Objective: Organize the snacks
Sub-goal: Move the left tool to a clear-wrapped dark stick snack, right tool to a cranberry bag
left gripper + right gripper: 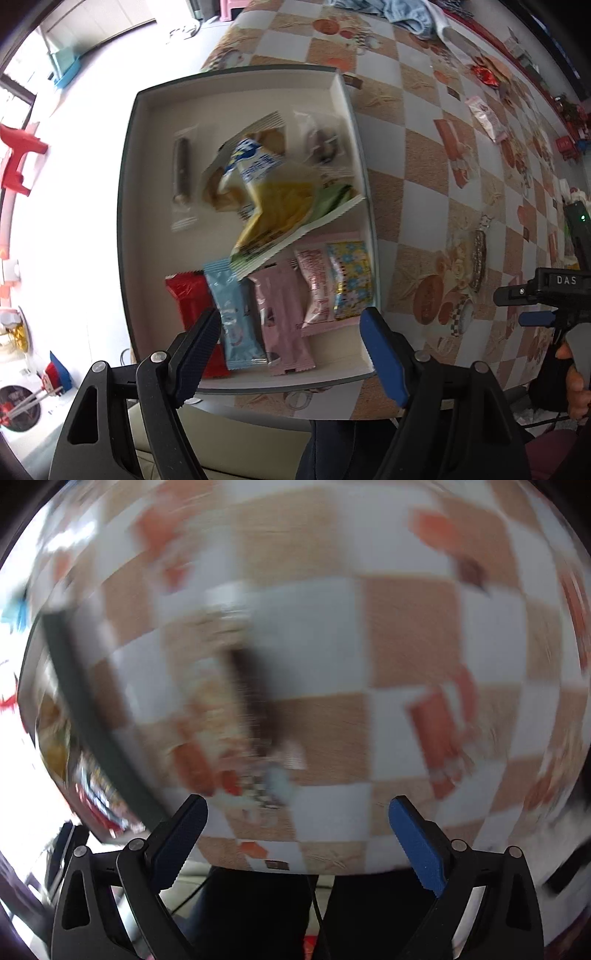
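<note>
Snack box, shallow white cardboard w/ dark rim (347,110), holds packets. Left gripper (291,325) and right gripper (297,819) both gape empty; approach dark bar-shaped snack (251,701) slowly, centred.

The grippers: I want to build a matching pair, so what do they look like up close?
Each is a black frame of triangular cut-out arms with silver pivot screws. The left gripper and right gripper both carry one dark ribbed pad and one bright blue pad on their fingers. Seen from the side, the right one bears white "DAS" lettering. A dark sleeve shows at the hand.
</note>
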A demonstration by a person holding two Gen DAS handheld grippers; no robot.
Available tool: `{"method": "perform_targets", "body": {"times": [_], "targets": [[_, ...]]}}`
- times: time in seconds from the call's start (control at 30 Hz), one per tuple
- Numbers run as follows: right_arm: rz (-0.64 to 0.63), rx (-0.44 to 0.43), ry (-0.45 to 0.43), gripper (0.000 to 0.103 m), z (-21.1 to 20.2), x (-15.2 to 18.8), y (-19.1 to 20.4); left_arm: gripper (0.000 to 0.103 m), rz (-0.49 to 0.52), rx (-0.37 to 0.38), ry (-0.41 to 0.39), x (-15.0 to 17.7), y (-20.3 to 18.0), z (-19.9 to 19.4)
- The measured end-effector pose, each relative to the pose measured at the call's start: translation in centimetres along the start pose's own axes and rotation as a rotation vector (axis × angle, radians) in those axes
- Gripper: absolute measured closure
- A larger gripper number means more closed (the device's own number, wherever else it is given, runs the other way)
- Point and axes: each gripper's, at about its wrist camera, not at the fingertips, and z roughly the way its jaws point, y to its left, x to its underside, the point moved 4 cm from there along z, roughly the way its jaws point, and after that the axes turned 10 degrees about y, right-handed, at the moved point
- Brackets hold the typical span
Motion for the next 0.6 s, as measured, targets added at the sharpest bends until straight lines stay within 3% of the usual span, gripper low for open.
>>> {"method": "perform_targets", "body": {"times": [0.13, 0.27, 0.43, 0.6], "targets": [[0.192, -0.109, 0.026, 0.004, 0.8, 0.4, -6.0, 0.022, 0.100, 0.013, 0.010, -1.1, -3.8, -0.5], [0.300, -0.192, 0.050, 0.004, 2.0, 1.4, -9.9, 0.021, 0.191, 0.038, 0.041, -2.3, -8.3, -0.5], [0.295, -0.209, 0.043, 0.004, 2.6, 2.2, -11.6, 0.021, 0.255, 0.072, 0.101, -3.7, -14.0, 1.5], [0.256, -0.187, 0.004, 0.004, 2.2, 3.1, -14.0, 0.021, 0.242, 0.090, 0.160, -4.8, -18.4, 4.1]]}}
